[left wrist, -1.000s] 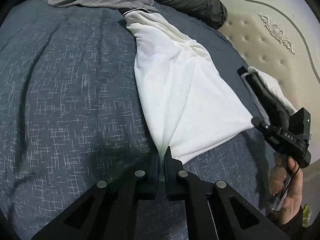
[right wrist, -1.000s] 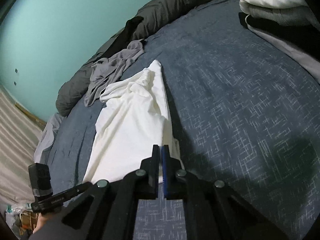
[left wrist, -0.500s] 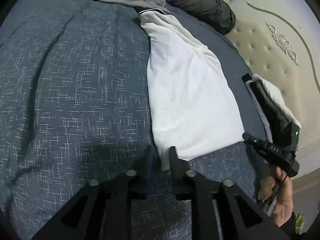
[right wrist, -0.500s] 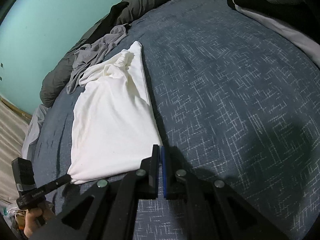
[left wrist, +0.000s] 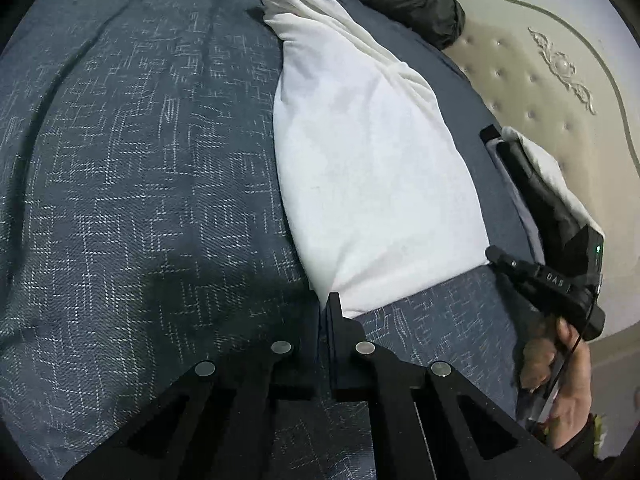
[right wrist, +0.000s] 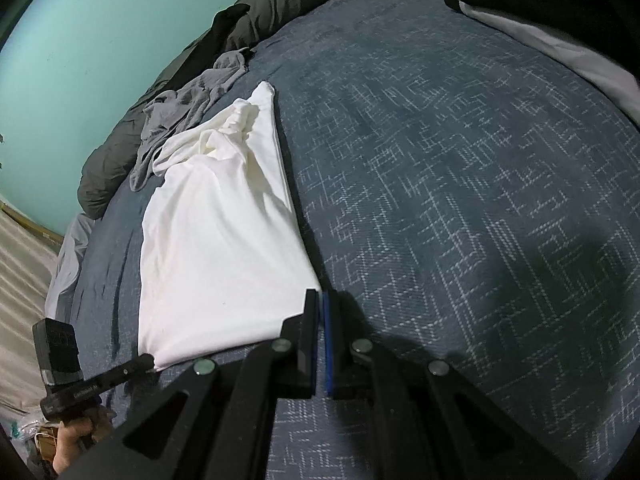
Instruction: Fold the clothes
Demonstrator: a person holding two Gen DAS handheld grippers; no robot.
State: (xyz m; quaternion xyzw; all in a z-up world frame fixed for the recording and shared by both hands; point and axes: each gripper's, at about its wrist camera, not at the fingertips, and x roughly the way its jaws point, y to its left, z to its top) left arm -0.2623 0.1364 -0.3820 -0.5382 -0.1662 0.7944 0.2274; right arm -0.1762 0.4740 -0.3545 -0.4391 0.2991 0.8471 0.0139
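- Compared with a second ago, white garment is lying flatter on the bed, its near hem now stretched straight between both tongs instead of bunching into a point; right tongs are sitting lower, close to the blanket.
- Left tongs are pinched tight at the near left corner of the hem; a sliver of white cloth seems to be caught at the tips, so reading it as gripping that corner after a quick let-go and re-pinch.
- Right tongs are clamped narrow on the opposite hem corner, white edge running right into the jaws in the right wrist view.
- Both corners are being held apart, likely to keep the hem taut so the body of the garment lays smooth before any fold.
- Garment is lying lengthwise away from the person, far end still rumpled and touching the grey garment heaped near the dark duvet.
- Folded stack is sitting well apart at the far right, probably where finished pieces are going.
- Person's hand is gripping the right handle at the bed edge.
- Judgement: spreading stage, no fold made yet; the rumpled far end needs smoothing first.
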